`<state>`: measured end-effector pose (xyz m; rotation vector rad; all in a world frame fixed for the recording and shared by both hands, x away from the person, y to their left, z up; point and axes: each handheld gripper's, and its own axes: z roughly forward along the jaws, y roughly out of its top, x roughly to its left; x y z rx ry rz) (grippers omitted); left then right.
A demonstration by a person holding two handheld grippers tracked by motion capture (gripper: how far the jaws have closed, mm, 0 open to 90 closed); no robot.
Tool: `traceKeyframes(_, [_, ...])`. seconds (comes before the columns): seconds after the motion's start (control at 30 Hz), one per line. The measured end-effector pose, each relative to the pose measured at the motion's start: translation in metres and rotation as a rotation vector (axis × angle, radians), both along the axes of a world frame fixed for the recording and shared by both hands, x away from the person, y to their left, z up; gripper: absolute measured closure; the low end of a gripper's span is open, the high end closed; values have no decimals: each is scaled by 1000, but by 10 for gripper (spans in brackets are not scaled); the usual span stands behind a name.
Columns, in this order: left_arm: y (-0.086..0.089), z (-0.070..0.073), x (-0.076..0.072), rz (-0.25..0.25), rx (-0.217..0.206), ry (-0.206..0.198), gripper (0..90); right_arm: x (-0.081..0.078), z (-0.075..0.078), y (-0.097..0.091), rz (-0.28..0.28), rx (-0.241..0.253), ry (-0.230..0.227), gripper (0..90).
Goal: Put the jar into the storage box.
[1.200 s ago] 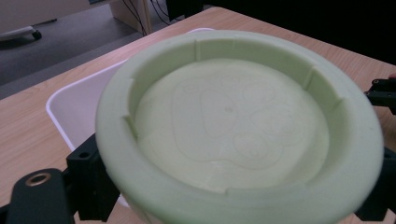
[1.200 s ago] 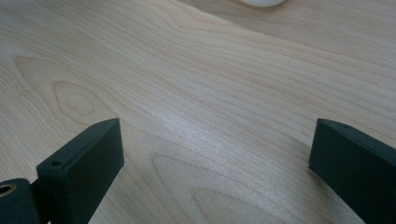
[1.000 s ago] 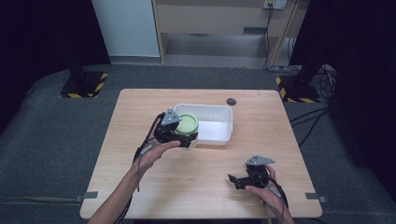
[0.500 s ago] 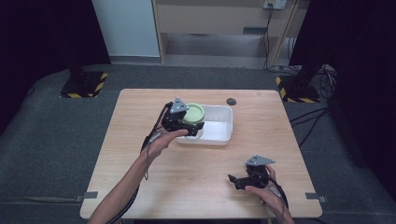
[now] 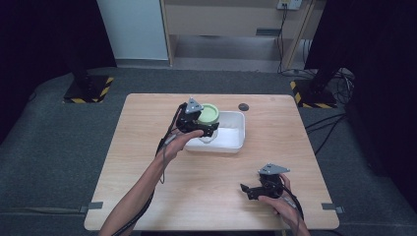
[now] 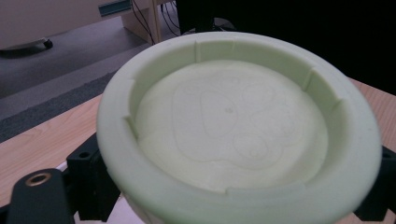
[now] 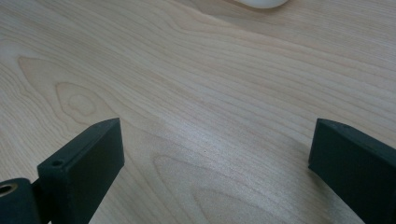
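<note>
In the high view the left gripper [image 5: 205,129] holds a round pale-green lid [image 5: 208,113] over the left end of a white rectangular tub [image 5: 233,138]; the right gripper [image 5: 250,190] rests low on the wooden table [image 5: 147,162], well apart from both, with bare board around it. In the left gripper view the lid [image 6: 233,126] sits between the jaws, clamped at its sides: matte, smooth, a raised notched rim and a faint paw outline inside. In the right gripper view the jaws stand wide apart over pale grained wood [image 7: 205,102], nothing between them.
</note>
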<state>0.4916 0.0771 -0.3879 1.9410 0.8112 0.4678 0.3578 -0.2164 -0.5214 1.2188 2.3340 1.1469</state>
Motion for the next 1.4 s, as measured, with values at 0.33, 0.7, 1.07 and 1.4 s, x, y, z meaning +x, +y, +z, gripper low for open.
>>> traceKeyframes(0.33, [-13, -15, 16, 24, 9, 6, 103, 0, 0, 0, 2, 3, 0, 35])
traceKeyframes(0.7, [-21, -32, 33, 62, 13, 7, 103, 0, 0, -1, 2, 5, -1, 36])
traceKeyframes(1.07, [-20, -47, 43, 94, -4, 15, 103, 0, 0, -1, -1, 4, 1, 36])
traceKeyframes(1.4, [-30, -58, 46, 109, 2, 26, 103, 0, 0, -1, 0, 8, -1, 37])
